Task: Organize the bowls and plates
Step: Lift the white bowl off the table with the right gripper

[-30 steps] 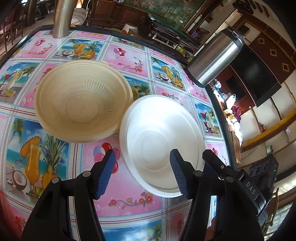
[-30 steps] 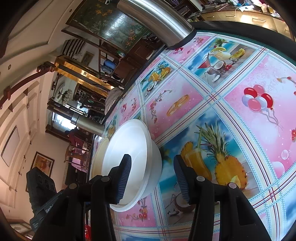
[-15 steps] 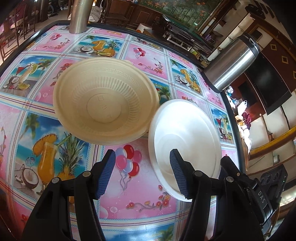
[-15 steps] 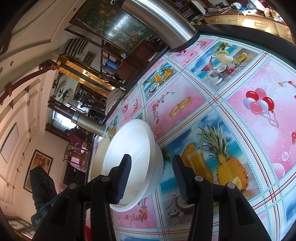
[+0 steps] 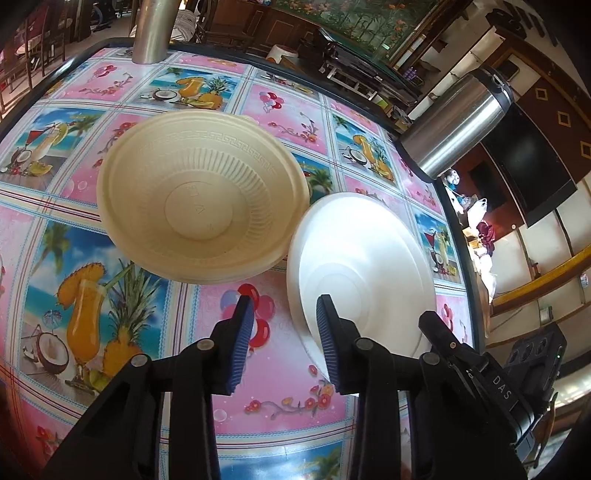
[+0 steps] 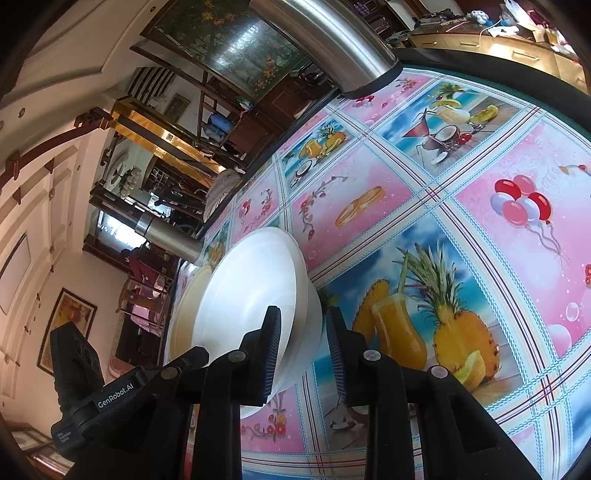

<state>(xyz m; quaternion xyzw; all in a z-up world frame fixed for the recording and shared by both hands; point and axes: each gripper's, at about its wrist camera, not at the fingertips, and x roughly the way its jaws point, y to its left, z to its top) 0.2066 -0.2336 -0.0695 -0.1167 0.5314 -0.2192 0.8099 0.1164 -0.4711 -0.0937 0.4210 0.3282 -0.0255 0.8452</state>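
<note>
A cream ribbed bowl (image 5: 201, 199) sits on the patterned table. To its right is a white plate (image 5: 364, 266), tilted with its near edge raised. My left gripper (image 5: 284, 347) is open over the tablecloth, its right finger beside the plate's left rim. My right gripper (image 6: 301, 356) is open, its fingers standing on either side of the white plate's (image 6: 251, 295) near rim without closing on it. The cream bowl (image 6: 188, 302) shows behind the plate.
A steel flask (image 5: 456, 125) stands at the table's far right edge. A second steel flask (image 5: 151, 31) stands at the far left. The table's dark rim (image 5: 458, 236) runs close behind the plate. The right gripper's body (image 5: 517, 380) sits right of the plate.
The left gripper has shifted left, so the plate now lies at its right finger instead of between the fingers, and its jaws have narrowed. The right gripper's jaws have also narrowed around the plate's rim.
</note>
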